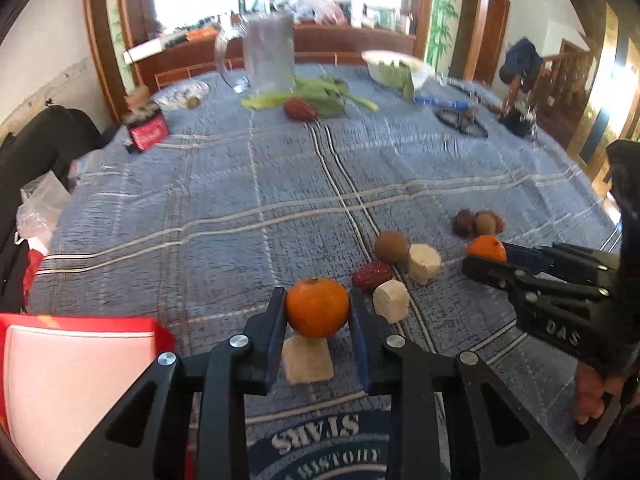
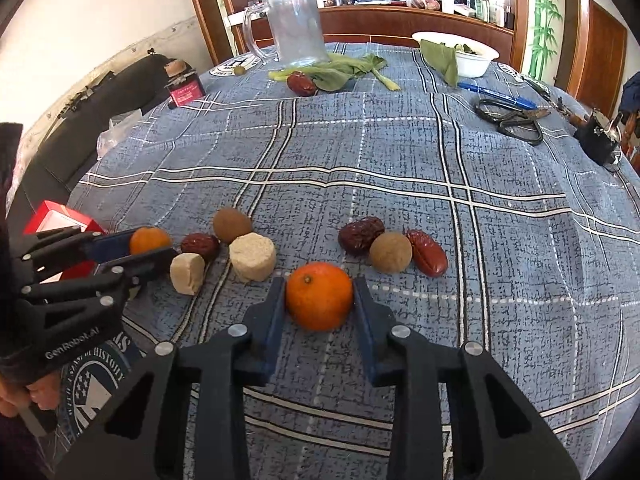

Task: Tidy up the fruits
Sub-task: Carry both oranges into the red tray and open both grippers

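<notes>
My left gripper (image 1: 318,308) is shut on a small orange (image 1: 317,307) and holds it above a pale block (image 1: 307,360); it also shows in the right wrist view (image 2: 150,250). My right gripper (image 2: 319,300) is shut on a second orange (image 2: 319,301); it also shows in the left wrist view (image 1: 486,254). On the blue plaid cloth (image 2: 400,168) lie a left cluster of a red date (image 2: 199,245), a brown longan (image 2: 232,224) and two pale round pieces (image 2: 253,257), and a right cluster of two dates (image 2: 361,234) and a longan (image 2: 390,257).
At the far side stand a clear glass mug (image 2: 296,26), green leaves (image 2: 340,68) with another date (image 2: 301,83), a white bowl (image 2: 474,56), a blue pen (image 2: 496,96) and black scissors (image 2: 512,120). A red box (image 1: 72,364) sits at the near left.
</notes>
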